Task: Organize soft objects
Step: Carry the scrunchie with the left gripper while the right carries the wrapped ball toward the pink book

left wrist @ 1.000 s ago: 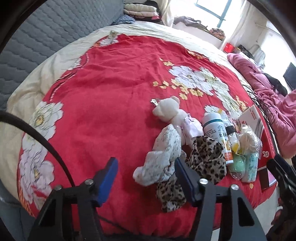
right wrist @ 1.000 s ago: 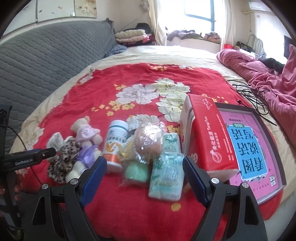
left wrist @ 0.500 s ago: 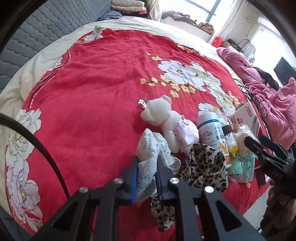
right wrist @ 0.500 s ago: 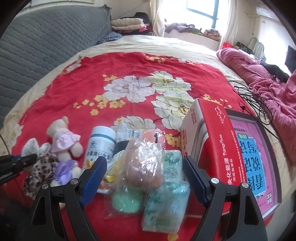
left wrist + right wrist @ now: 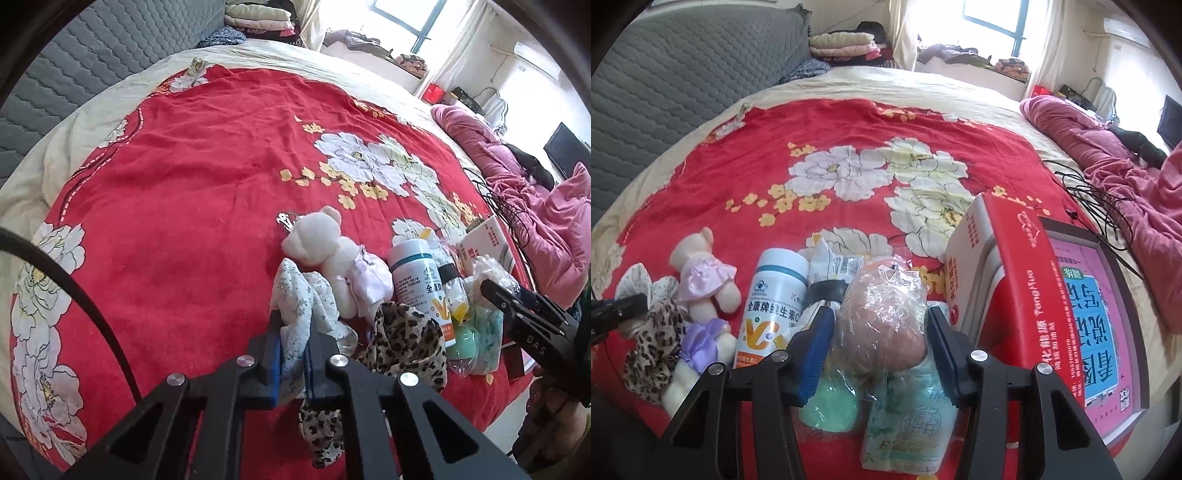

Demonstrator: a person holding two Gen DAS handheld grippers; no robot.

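Observation:
My left gripper (image 5: 293, 332) is shut on a white floral cloth (image 5: 301, 302) that lies on the red flowered blanket (image 5: 192, 177). A leopard-print cloth (image 5: 402, 343) and a white teddy bear in a pink dress (image 5: 332, 258) lie just right of it. My right gripper (image 5: 877, 332) has its jaws closed in around a brownish soft ball wrapped in clear plastic (image 5: 882, 325), the pads at its sides. A green soft ball (image 5: 829, 406) and a tissue pack (image 5: 908, 424) lie under it. The bear (image 5: 701, 273) and leopard cloth (image 5: 653, 347) show at left.
A white vitamin bottle (image 5: 774, 306) stands between the cloths and the wrapped ball. A red box (image 5: 1001, 280) and a pink picture book (image 5: 1097, 317) lie at the right. Black cables (image 5: 1097, 199) and a pink duvet (image 5: 1126, 155) lie farther right. A grey headboard (image 5: 665, 85) stands at left.
My left gripper closed on the white floral cloth. My right gripper moved forward over the pile and narrowed around the plastic-wrapped ball.

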